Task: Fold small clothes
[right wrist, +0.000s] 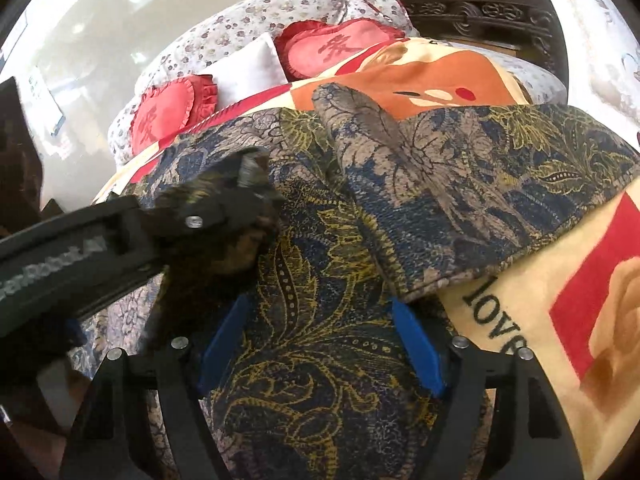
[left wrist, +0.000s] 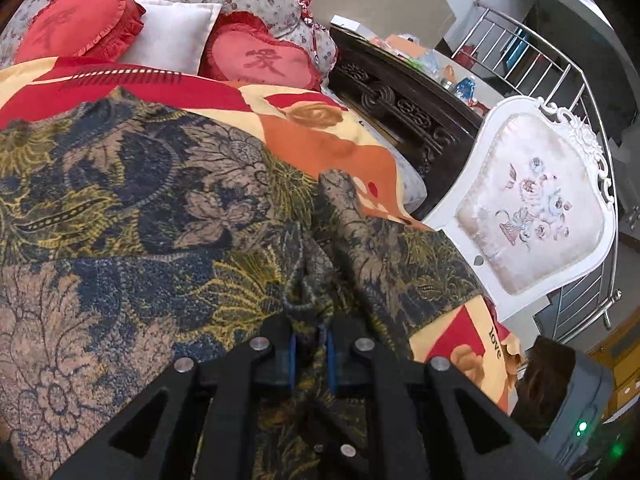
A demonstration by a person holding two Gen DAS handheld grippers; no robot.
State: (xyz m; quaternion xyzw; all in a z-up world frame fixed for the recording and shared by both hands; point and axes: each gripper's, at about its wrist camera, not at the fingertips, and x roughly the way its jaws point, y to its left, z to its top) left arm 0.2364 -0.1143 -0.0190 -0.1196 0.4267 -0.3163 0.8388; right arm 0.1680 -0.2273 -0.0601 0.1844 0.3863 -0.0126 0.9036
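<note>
The patterned garment (left wrist: pixel 160 200) — navy, tan and mustard florals — lies spread on the blanket (left wrist: pixel 328 136) covering the bed. Behind it sit two red heart cushions (left wrist: pixel 260 60), each bearing a Chinese character, and a white pillow (left wrist: pixel 172 36) between them. A white upholstered chair (left wrist: pixel 532 208) stands beside the bed, near a dark carved cabinet (left wrist: pixel 400 100) with a metal railing beyond. The blanket reads "love" (right wrist: pixel 494 312). The left claw (left wrist: pixel 311 354) pinches a bunched fold of the garment; the right claw (right wrist: pixel 320 344) stands wide above the cloth — lettering on the left claw's body is blurred.
</note>
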